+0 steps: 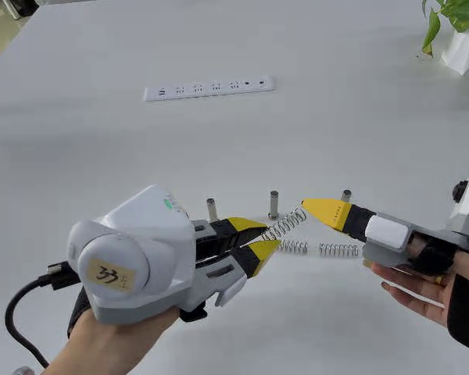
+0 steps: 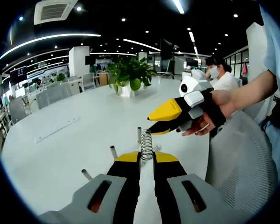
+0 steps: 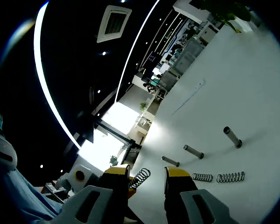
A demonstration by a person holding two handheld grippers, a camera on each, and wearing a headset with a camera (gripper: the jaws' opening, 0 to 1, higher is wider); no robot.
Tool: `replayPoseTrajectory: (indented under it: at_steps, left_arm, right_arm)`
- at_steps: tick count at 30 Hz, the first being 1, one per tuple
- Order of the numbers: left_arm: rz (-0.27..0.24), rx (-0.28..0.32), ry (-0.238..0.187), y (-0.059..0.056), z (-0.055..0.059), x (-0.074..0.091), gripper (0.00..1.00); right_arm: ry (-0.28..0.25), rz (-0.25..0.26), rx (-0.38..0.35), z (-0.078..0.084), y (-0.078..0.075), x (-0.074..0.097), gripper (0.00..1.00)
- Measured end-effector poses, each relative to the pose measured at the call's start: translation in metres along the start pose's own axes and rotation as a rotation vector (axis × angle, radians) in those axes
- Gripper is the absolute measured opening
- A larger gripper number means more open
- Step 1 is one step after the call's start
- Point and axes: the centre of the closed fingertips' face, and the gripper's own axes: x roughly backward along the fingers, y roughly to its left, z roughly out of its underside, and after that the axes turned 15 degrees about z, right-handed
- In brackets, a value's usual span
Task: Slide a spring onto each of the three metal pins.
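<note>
Three short metal pins stand upright in a row on the white table, all bare. My left gripper is shut on one end of a spring, which sticks out up and to the right, above the table. In the left gripper view that spring rises from between the yellow jaws. My right gripper is open just right of the spring's free end, with nothing between its jaws. Two more springs lie on the table in front of the pins.
A white power strip lies farther back on the table. A potted plant stands at the far right corner. A black cable trails from the left gripper. A person sits beyond the table.
</note>
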Motion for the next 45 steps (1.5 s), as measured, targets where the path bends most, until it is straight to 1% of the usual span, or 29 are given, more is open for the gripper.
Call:
replayPoseTrajectory:
  at_steps: [1, 2, 5, 6, 7, 8, 10, 15, 18, 23, 27, 32, 35, 38, 42, 45]
  left_arm:
    - [-0.001, -0.002, -0.004, 0.000, -0.001, 0.000, 0.07]
    - [-0.001, 0.000, -0.005, 0.000, -0.001, 0.000, 0.07]
    - [-0.001, -0.005, -0.013, 0.000, -0.003, 0.000, 0.07]
    - [-0.005, -0.020, -0.023, 0.000, -0.005, 0.001, 0.07]
    - [-0.002, -0.020, -0.024, 0.000, -0.006, 0.001, 0.07]
    - [-0.002, -0.017, -0.023, -0.001, -0.005, 0.001, 0.07]
    - [-0.003, -0.024, -0.025, 0.000, -0.006, 0.000, 0.07]
    - [-0.003, -0.024, -0.033, -0.001, -0.008, -0.001, 0.07]
    - [0.000, -0.025, -0.032, -0.002, -0.008, -0.002, 0.07]
    - [0.003, -0.026, -0.030, -0.005, -0.006, -0.003, 0.07]
    - [0.006, -0.021, -0.025, -0.006, -0.005, -0.004, 0.07]
    - [0.005, -0.014, -0.022, -0.006, -0.003, -0.004, 0.07]
    - [0.003, -0.005, -0.018, -0.005, -0.001, -0.005, 0.07]
    - [0.001, 0.004, -0.010, -0.005, 0.001, -0.006, 0.07]
    - [0.000, 0.017, -0.001, -0.005, 0.004, -0.007, 0.06]
    - [-0.010, 0.030, 0.012, -0.003, 0.007, -0.006, 0.06]
  right_arm:
    - [-0.011, -0.010, -0.037, -0.002, 0.000, 0.000, 0.25]
    - [-0.007, -0.014, -0.064, -0.001, 0.000, 0.000, 0.25]
    - [-0.006, -0.015, -0.090, 0.001, -0.003, -0.001, 0.24]
    - [0.003, -0.027, -0.112, 0.002, -0.001, -0.002, 0.24]
    - [0.011, -0.035, -0.140, 0.004, 0.001, -0.002, 0.23]
    - [0.015, -0.054, -0.171, 0.005, 0.004, -0.002, 0.23]
    - [0.017, -0.060, -0.205, 0.006, 0.005, -0.003, 0.23]
    - [0.021, -0.067, -0.224, 0.009, 0.006, -0.005, 0.16]
    - [0.013, -0.072, -0.253, 0.008, 0.006, -0.004, 0.14]
    - [0.011, -0.078, -0.256, 0.008, 0.007, -0.003, 0.11]
    - [0.016, -0.077, -0.236, 0.010, 0.007, -0.002, 0.06]
    - [0.014, -0.066, -0.196, 0.010, 0.009, -0.002, 0.06]
    - [0.013, -0.054, -0.155, 0.010, 0.010, -0.003, 0.06]
    - [0.002, -0.033, -0.057, 0.008, 0.011, -0.004, 0.06]
    - [0.004, -0.016, 0.040, 0.008, 0.014, -0.003, 0.06]
    - [0.003, 0.004, 0.131, 0.009, 0.015, -0.005, 0.06]
